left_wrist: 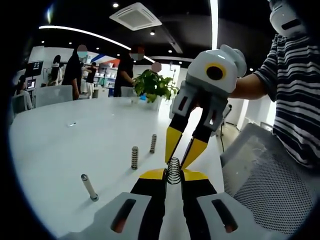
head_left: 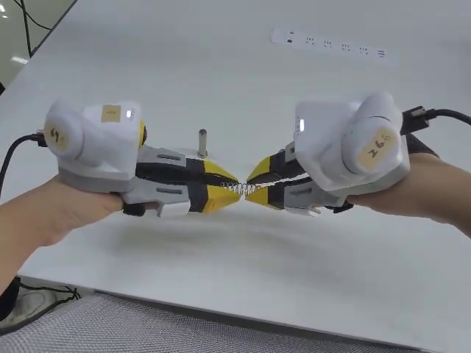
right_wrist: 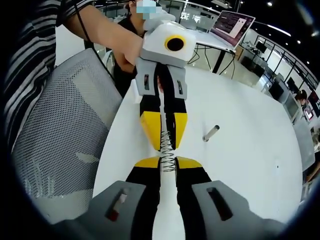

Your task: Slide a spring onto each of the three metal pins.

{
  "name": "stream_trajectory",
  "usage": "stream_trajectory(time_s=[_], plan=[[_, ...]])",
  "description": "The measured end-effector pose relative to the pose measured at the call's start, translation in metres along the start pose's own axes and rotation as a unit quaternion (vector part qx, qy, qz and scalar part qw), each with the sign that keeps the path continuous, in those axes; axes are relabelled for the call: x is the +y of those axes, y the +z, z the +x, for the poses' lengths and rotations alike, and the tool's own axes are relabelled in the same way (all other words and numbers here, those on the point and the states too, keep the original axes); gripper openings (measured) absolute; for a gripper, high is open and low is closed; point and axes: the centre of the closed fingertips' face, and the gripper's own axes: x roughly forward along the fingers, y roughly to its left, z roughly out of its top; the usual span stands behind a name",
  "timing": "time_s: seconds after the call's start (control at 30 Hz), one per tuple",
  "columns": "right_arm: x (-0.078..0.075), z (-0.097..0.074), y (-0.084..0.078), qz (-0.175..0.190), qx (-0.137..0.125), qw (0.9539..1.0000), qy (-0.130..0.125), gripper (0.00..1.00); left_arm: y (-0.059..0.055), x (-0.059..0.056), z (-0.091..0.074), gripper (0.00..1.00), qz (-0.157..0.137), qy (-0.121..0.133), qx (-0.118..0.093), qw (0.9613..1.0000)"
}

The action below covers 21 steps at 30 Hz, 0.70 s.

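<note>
While left claw (head_left: 229, 190) and right claw (head_left: 252, 191) both clamp a spring (head_left: 241, 190) | near pin (left_wrist: 134, 157), far pin (left_wrist: 153, 143) carry springs | third pin (left_wrist: 89, 187) stands bare

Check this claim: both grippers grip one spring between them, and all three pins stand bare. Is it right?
No. The left gripper and right gripper do grip one spring, but the left gripper view shows two pins already wearing springs; just one pin is bare.

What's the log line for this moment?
left gripper: shut on spring | right gripper: shut on spring | loaded pins: two | bare pin: one
</note>
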Motion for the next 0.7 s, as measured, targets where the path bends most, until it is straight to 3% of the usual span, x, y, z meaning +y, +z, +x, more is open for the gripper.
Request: stream_trajectory(time_s=[0.4, 0.7], plan=[[0.005, -0.003, 0.000, 0.008, -0.016, 0.9998, -0.003, 0.14, 0.000, -0.003, -0.001, 0.08, -0.002, -0.010, 0.004, 0.9999], [0.004, -0.010, -0.012, 0.013, -0.011, 0.9998, -0.008, 0.17, 0.000, -0.008, -0.001, 0.08, -0.004, -0.018, 0.007, 0.9998]])
